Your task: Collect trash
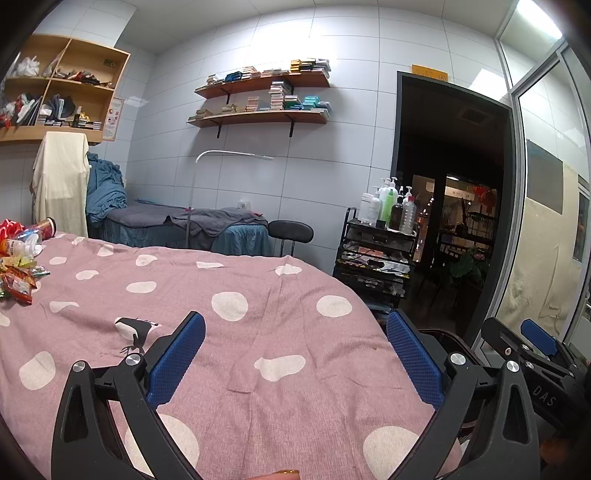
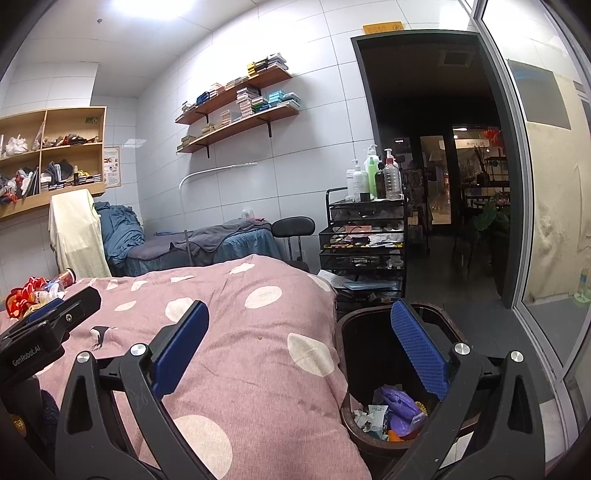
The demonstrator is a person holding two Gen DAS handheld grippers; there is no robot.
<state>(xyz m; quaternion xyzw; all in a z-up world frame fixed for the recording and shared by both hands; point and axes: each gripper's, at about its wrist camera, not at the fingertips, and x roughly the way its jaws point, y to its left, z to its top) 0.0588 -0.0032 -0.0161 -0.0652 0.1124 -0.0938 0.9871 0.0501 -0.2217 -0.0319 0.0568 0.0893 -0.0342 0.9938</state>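
Left gripper (image 1: 295, 354) and right gripper (image 2: 299, 339), fingers apart and empty, above the pink spotted bed (image 1: 236, 280); trash pile (image 1: 18, 266) lies at the bed's far left edge, well apart from both; bin (image 2: 369, 373) stands beside the bed at right; risk: light wrappers may slip from the fingers during the long carry to the bin.

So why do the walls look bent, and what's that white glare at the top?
Left wrist view: the fisheye lens bows the tiled wall, and ceiling light washes out its upper tiles. Right wrist view: same bending at the doorway; a ceiling light blows out white.
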